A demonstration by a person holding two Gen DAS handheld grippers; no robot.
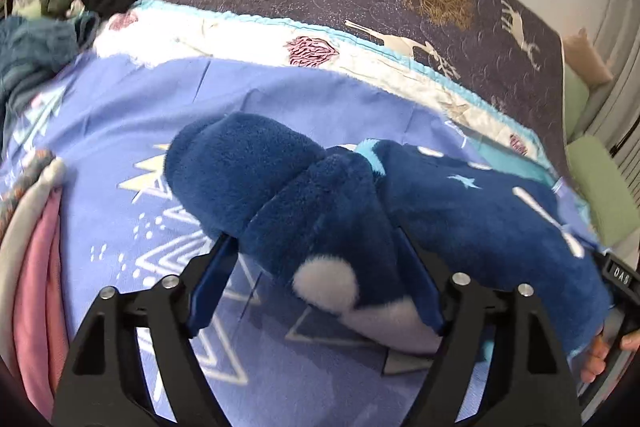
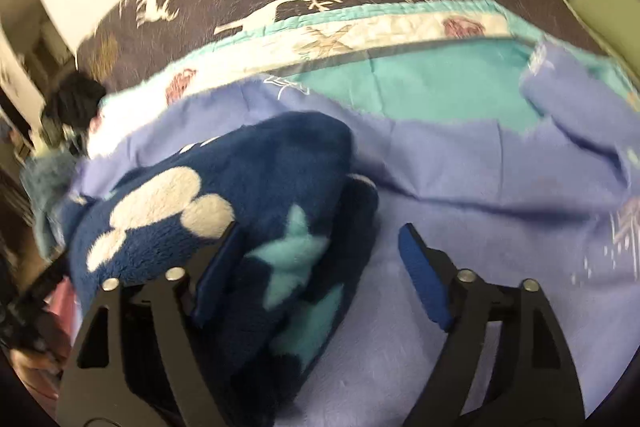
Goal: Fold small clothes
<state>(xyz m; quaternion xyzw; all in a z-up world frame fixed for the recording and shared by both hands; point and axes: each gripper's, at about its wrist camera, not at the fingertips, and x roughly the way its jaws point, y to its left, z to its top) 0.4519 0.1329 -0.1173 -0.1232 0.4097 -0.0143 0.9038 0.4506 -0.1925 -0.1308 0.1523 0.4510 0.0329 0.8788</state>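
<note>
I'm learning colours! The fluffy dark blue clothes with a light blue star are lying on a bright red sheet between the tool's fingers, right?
Not quite. The sheet is light purple-blue, not red, as the right wrist view shows. The rest holds: the fluffy dark blue clothes with a light blue star lie on it, between the fingers of the open right tool.

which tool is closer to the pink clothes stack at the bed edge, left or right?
Left. The pink stack lies just beside the left tool, which straddles the navy fleece garment. The right tool works the fleece's far side.
</note>
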